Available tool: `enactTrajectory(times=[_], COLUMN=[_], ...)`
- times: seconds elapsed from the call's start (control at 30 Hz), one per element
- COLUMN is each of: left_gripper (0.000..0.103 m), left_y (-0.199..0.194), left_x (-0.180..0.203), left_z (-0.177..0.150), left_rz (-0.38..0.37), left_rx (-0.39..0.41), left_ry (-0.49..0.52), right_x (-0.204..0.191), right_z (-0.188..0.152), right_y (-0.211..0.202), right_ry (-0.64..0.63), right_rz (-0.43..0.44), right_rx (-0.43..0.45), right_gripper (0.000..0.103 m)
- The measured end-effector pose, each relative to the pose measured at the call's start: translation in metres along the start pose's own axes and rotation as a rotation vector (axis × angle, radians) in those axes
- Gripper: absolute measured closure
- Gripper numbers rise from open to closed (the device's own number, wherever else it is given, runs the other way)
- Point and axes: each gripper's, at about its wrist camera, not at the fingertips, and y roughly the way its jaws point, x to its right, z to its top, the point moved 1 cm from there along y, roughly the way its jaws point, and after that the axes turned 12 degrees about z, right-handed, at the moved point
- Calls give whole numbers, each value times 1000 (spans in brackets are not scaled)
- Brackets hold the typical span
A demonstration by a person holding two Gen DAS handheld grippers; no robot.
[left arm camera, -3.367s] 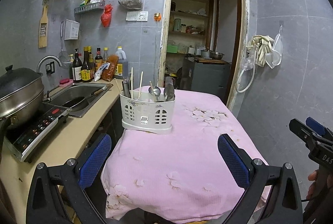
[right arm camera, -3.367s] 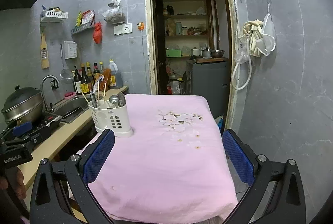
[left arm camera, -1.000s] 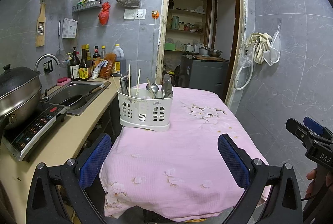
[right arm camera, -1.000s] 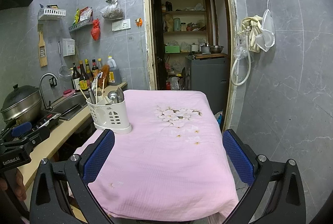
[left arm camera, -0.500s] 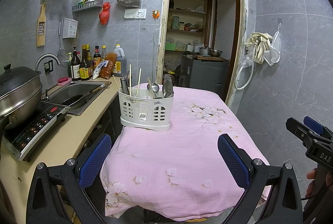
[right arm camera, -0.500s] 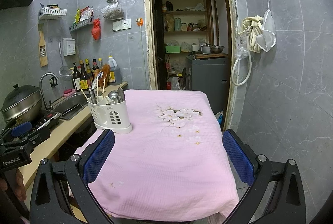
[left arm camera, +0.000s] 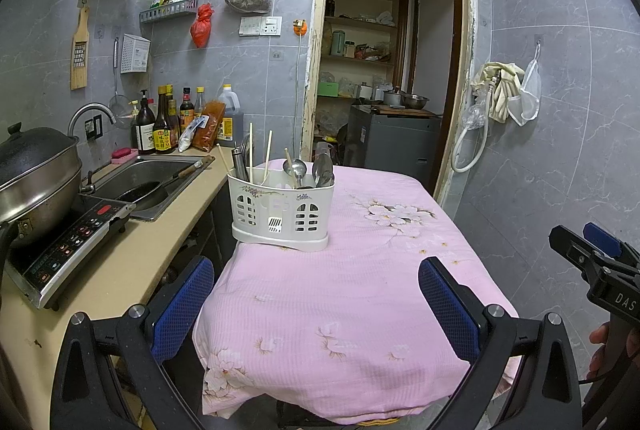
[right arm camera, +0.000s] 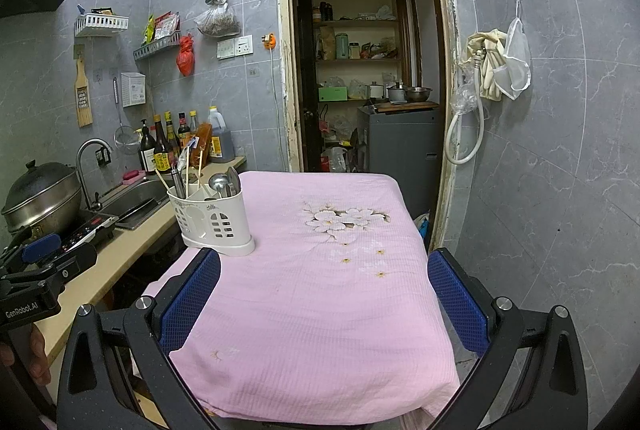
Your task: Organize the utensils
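White utensil caddy [left arm camera: 280, 208] stands upright near the left edge of the pink-clothed bench [left arm camera: 352, 294], toward its far end. Inside: chopsticks [left arm camera: 251, 152] and a dark-handled piece on the left side, spoons [left arm camera: 295, 168] and other metal utensils on the right; exact compartment split hard to read from here.

Left gripper [left arm camera: 316, 304] hovers low at the near end of the bench, spread wide, nothing between its blue pads; caddy sits ahead of it and slightly left, well apart. Right gripper [right arm camera: 324, 296] likewise wide open and empty, over the near end; caddy [right arm camera: 212, 222] lies ahead and to its left, just beyond the left fingertip [right arm camera: 192, 294].

Beside the bench on the left: kitchen counter [left arm camera: 120, 262] with sink [left arm camera: 152, 178], induction cooker [left arm camera: 68, 246] carrying a lidded pot [left arm camera: 36, 174], sauce bottles [left arm camera: 160, 126] against the tiled wall. Open doorway [left arm camera: 384, 70] behind.
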Motion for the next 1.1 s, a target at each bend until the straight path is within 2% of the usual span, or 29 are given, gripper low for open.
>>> enactTrajectory(times=[1.1], left_gripper=[0], left_y=[-1], left_x=[-1], left_z=[-2], left_rz=[13], left_rx=[-3], left_ry=[-8], right_x=[-3], right_z=[-2], right_y=[0], right_ry=[-7], right_rz=[3], right_rx=[-11], right_gripper=[1])
